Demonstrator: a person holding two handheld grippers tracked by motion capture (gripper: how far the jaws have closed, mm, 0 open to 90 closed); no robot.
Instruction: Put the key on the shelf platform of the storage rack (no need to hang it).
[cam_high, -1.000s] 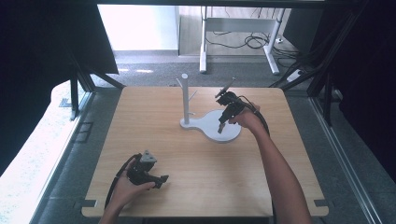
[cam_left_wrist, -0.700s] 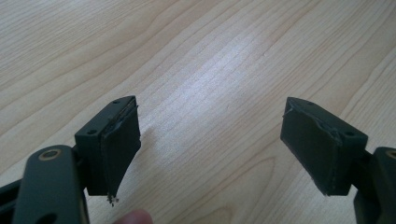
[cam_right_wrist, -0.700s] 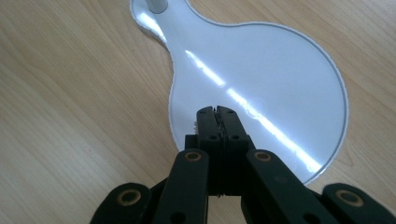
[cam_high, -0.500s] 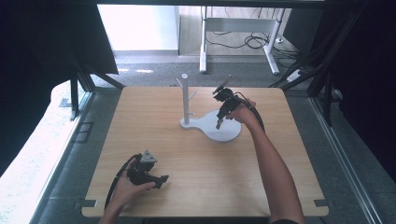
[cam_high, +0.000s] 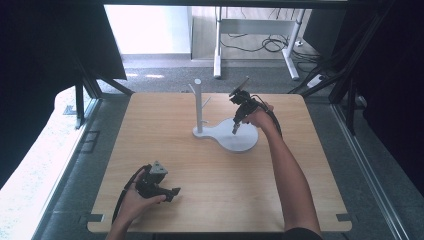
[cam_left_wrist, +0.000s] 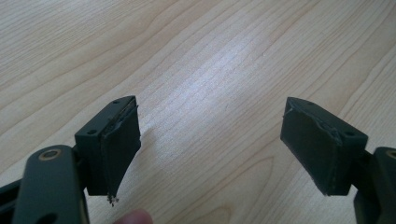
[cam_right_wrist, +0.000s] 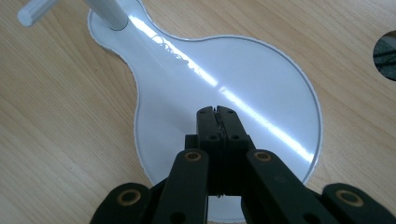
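Right gripper (cam_high: 235, 129), jaws pressed together and holding nothing, hangs over the white stand base (cam_high: 247, 142) at centre-right of the high view. Left gripper (cam_high: 172, 191), jaws apart, rests lower left. Press down gently, away from the base's rim.

One white stand (cam_high: 227, 134) on the wooden table (cam_high: 165, 120): one round base plate, one upright post (cam_high: 198, 105), two short side pegs on that post. Two handheld grippers: the right gripper (cam_high: 235, 129) over the stand's base plate, the left gripper (cam_high: 172, 192) well apart from the stand, toward the table's near edge.
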